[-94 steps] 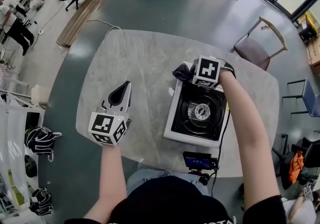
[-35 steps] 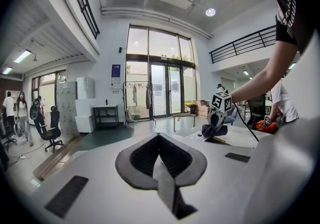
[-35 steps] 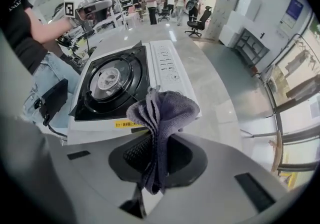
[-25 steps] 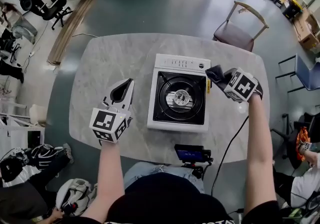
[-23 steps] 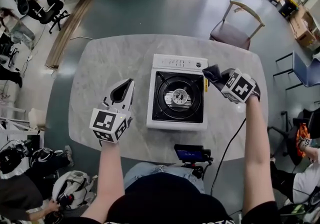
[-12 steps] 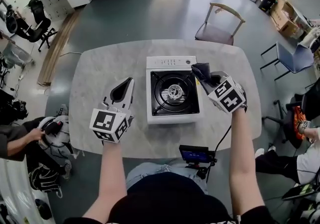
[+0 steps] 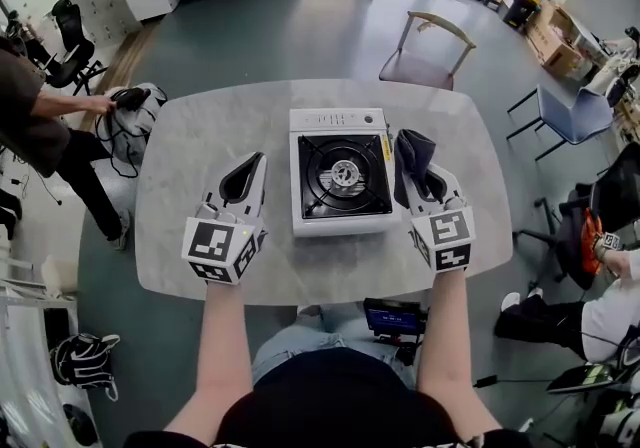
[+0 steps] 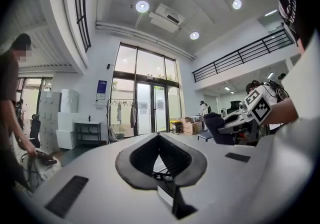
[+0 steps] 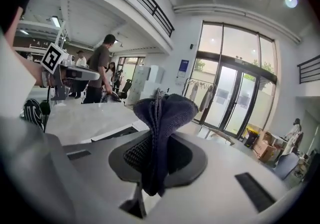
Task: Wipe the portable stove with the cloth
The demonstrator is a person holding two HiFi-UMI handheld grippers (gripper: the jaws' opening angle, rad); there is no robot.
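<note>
Swung right gripper (image 7: pixel 418 171) off the stove (image 7: pixel 335 120) top and drew it back, just beside the right edge. Kept it clamped on the dark cloth (image 7: pixel 410 148), bunched upward, off the burner. Left the left gripper (image 7: pixel 248 164) parked over the table (image 7: pixel 200 126), jaws together, empty. Probably finished or paused the wiping pass.

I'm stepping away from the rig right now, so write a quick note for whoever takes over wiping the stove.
Left gripper: shut, empty, over the table left of the stove.
Right gripper: shut on the dark cloth, just right of the stove, not on it.
Stove: mid-table.
Done: cloth is in hand. How much is already wiped, cannot tell.
Left: bring the cloth onto the stove and wipe.
</note>
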